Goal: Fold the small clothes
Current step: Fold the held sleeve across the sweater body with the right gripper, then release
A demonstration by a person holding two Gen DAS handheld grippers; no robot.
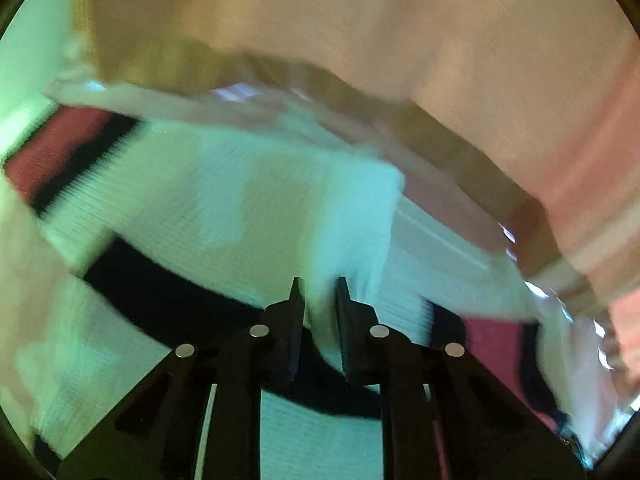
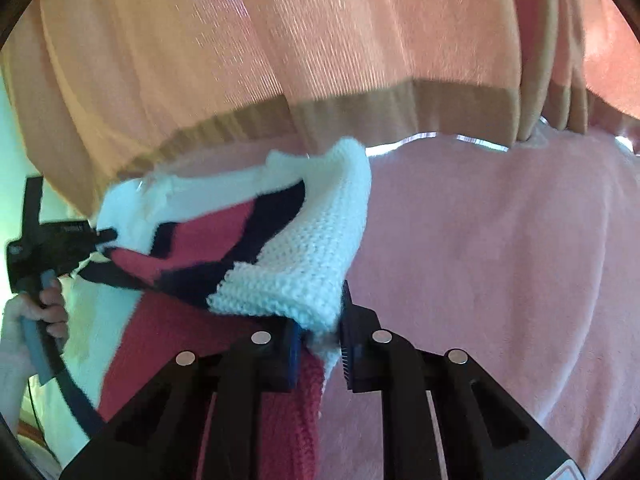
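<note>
While both tools pinch chunky knit sweater point(image 2: 304, 248) — white, red, navy.

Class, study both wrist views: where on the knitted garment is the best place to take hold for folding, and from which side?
Grip the knitted garment at its thick white edge, coming in edge-on from outside. That doubled border gives the fingers a firm rim. The right gripper and the left gripper each already pinch white knit this way, holding it lifted above the pink cloth.

Left gripper point(image 1: 319, 286) pinches knit garment point(image 1: 224, 200) — blurred.
</note>
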